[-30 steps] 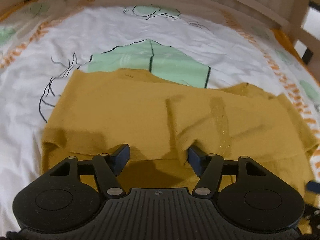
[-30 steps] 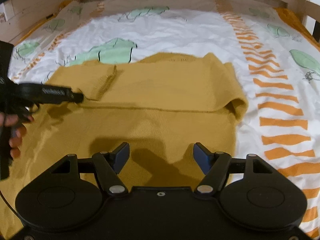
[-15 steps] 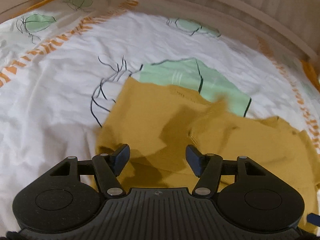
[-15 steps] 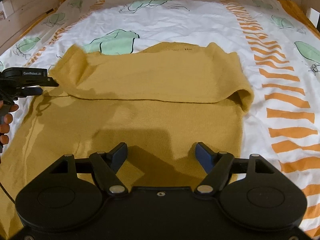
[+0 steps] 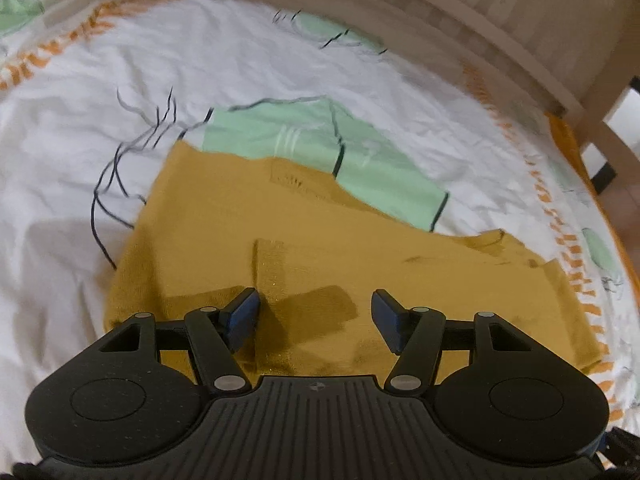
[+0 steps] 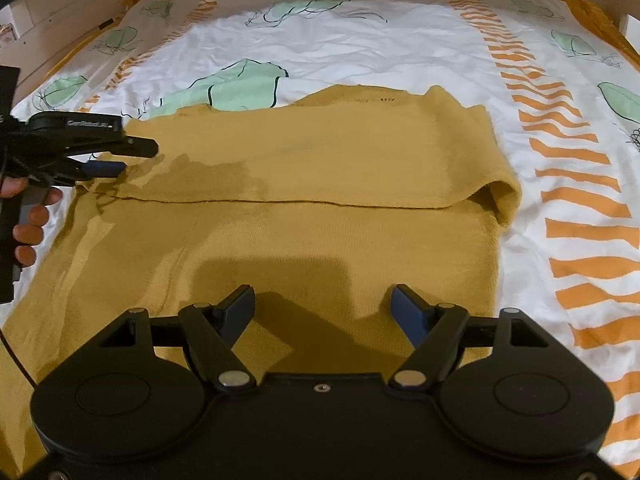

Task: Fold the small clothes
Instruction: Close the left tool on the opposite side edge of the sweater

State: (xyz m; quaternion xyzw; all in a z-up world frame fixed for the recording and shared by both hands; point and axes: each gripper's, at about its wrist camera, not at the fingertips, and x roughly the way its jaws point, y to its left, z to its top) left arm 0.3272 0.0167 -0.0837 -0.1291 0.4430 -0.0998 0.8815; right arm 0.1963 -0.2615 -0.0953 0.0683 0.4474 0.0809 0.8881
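Note:
A mustard-yellow knit sweater [image 6: 320, 168] lies flat on the bed, its sleeves folded across the chest into one band. It also shows in the left wrist view [image 5: 280, 240]. My left gripper [image 5: 316, 316] is open and empty, just above the sweater's left edge; it shows from the side in the right wrist view [image 6: 128, 158] at the folded band's left end. My right gripper [image 6: 322, 312] is open and empty, hovering over the sweater's lower body.
The bed sheet [image 6: 360, 40] is white with green leaf prints and orange stripes. A wooden bed rail [image 5: 480, 12] curves around the far side. The person's fingers [image 6: 28, 216] hold the left gripper's handle at the left.
The left gripper drew back to the sweater's left edge, then turned right; the folded sleeve cuff now lies flat. The right gripper pulled back slightly.

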